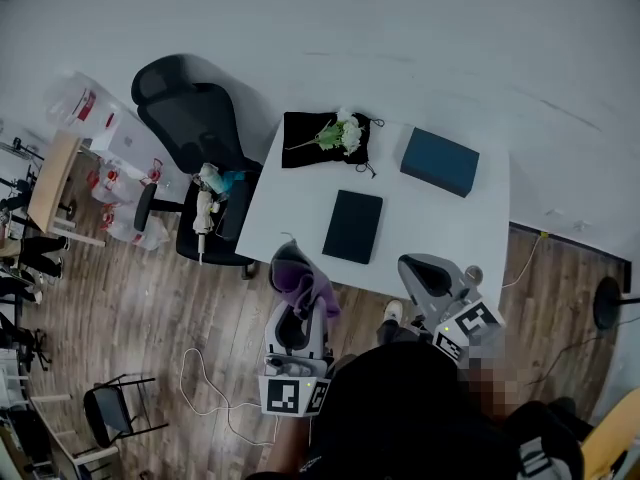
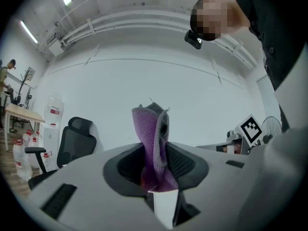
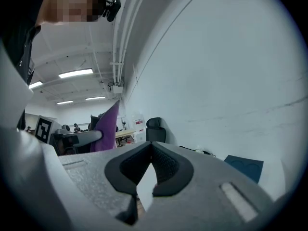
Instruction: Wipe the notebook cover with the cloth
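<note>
Left gripper (image 1: 297,330) jaws clamped on one purple cloth (image 1: 292,273), right gripper (image 1: 426,274) jaws pressed together, empty, one dark notebook (image 1: 353,226), one blue box (image 1: 440,162) on worktop (image 1: 425,223)

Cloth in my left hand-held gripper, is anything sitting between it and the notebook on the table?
Nothing visible does. The cloth, clamped in the left hand-held gripper, is at the table edge, and only bare tabletop lies between it and the notebook. The blue box and flowers sit beyond the notebook.
</note>
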### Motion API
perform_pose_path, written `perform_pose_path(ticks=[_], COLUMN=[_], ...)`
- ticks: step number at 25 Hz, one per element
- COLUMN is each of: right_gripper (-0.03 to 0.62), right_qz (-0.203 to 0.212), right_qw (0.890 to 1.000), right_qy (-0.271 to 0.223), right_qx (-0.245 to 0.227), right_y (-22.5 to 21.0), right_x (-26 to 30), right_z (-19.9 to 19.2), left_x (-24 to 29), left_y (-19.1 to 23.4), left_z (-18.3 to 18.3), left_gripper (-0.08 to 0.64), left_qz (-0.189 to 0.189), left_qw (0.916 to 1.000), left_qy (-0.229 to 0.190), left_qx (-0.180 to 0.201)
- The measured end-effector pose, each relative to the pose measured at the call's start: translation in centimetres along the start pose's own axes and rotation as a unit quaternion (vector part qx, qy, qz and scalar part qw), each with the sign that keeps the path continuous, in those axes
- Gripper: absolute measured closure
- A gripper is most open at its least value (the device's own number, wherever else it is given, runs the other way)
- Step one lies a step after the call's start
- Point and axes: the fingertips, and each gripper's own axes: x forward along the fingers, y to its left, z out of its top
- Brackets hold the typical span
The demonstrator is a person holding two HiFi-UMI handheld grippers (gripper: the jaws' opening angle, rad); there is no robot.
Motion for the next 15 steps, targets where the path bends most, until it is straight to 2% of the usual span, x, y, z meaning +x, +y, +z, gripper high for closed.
perform_pose_path(ticks=[6,15], right_gripper=[0.588,0.588], right_qz=[0.015,-0.001], right_qw=[1.0,1.0], right_qy=[-0.011,-0.01], right_qx=[-0.021,-0.013], right_y=[-2.8,-5.4], right_x=[0.7,0.3], right_z=[1.4,1.7], left_x=[3.2,7.2], left_y=[-0.5,-1.8], left_z=[-1.1,-2.3], left_gripper=[0.436,0.436], left_qz=[0.018,-0.011], left_qw=[0.9996,0.9992], left_qy=[0.004,0.026], left_qx=[-0.022,-0.028])
